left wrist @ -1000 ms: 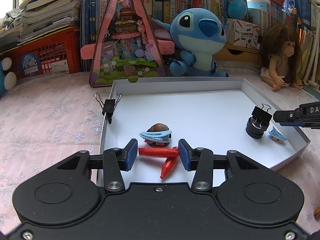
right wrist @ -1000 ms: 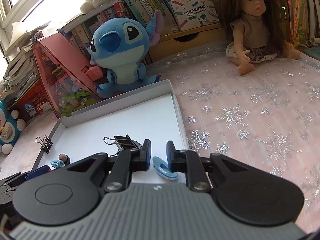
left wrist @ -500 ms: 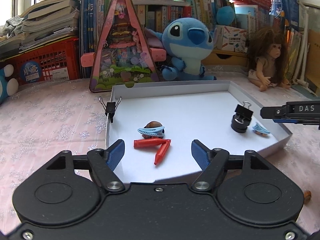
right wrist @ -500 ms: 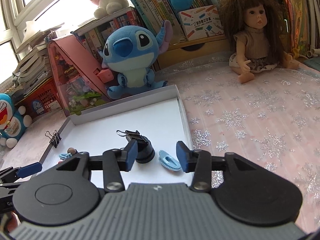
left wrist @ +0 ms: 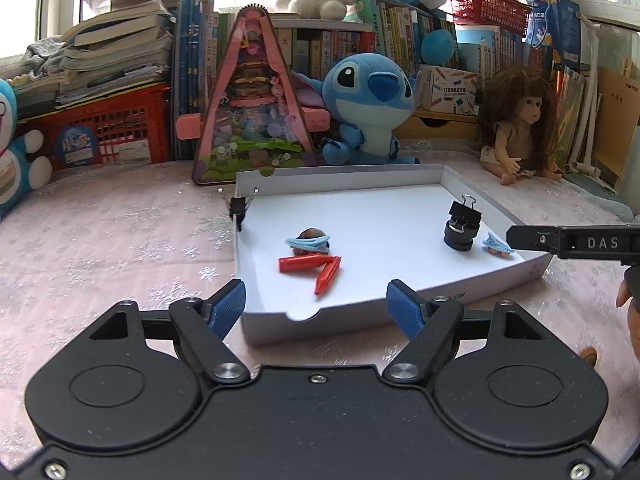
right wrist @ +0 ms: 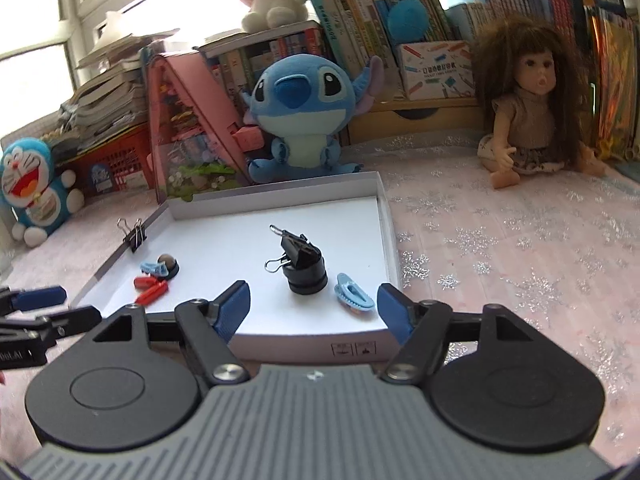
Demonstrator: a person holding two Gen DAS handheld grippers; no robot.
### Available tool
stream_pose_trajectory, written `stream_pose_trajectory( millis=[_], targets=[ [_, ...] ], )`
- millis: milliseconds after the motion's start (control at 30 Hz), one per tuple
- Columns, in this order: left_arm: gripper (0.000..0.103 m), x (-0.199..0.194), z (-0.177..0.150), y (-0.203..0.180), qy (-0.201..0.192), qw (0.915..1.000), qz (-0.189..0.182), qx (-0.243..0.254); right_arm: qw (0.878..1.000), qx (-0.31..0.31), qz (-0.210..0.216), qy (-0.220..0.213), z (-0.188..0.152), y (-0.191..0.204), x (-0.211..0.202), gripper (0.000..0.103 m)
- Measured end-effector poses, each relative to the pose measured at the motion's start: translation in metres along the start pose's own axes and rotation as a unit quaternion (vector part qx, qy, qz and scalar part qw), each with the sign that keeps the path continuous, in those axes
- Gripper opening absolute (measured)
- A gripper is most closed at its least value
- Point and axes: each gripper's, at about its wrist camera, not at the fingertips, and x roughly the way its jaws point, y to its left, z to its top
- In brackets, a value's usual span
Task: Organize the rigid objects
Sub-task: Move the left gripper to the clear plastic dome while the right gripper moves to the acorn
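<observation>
Both claws have drawn back from the white tray since a second ago, and their jaws have let go of what sat between them.

Left wrist view: left claw [left wrist: 316, 306] stands wide and is opening, nothing between its blue pads, hovering over the tray's near edge. White tray [left wrist: 400, 304] rests on the desk [left wrist: 100, 240]. Inside lie two red crayons [left wrist: 310, 266], touching, just in front of a blue hair clip [left wrist: 308, 241] on a brown nut.

Right wrist view: right claw [right wrist: 314, 308] is wide, opening, empty. Black binder clip [right wrist: 298, 248] sits on a black cap [right wrist: 306, 276]; a second blue hair clip [right wrist: 354, 294] lies beside it.
</observation>
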Motion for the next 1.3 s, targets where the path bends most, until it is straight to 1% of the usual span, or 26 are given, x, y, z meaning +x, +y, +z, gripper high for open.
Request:
stream_pose_trajectory(
  millis=[167,367,467,633,733,1033,1167,1300],
  targets=[
    [0.076,-0.012,-0.012,0.004,-0.006,0.9999,0.012,0.0,1.0,-0.023,0.006,-0.01,-0.01,0.006,-0.01,0.085],
    [0.077,-0.017,-0.027,0.01,0.008,0.9998,0.013,-0.011,0.998,-0.056,0.005,-0.017,-0.024,0.015,-0.019,0.087],
    [0.077,-0.022,-0.035,0.01,0.001,0.9997,0.022,-0.008,0.998,-0.067,0.004,-0.019,-0.032,0.019,-0.024,0.088],
    [0.077,-0.031,-0.047,0.006,-0.007,0.9993,0.035,0.011,0.995,-0.094,0.002,-0.024,-0.048,0.026,-0.032,0.089],
    [0.077,-0.035,-0.053,0.006,-0.011,0.999,0.043,0.011,0.994,-0.107,-0.001,-0.028,-0.059,0.031,-0.038,0.09],
    [0.077,-0.043,-0.066,0.012,-0.014,0.998,0.062,-0.001,0.992,-0.113,-0.008,-0.049,-0.078,0.037,-0.057,0.092],
    [0.076,-0.045,-0.071,0.015,-0.008,0.9982,0.058,-0.015,0.993,-0.11,-0.017,-0.05,-0.084,0.036,-0.063,0.093],
    [0.076,-0.047,-0.076,0.013,-0.008,0.9982,0.058,-0.016,0.994,-0.099,-0.027,-0.045,-0.09,0.031,-0.067,0.093]
  ],
)
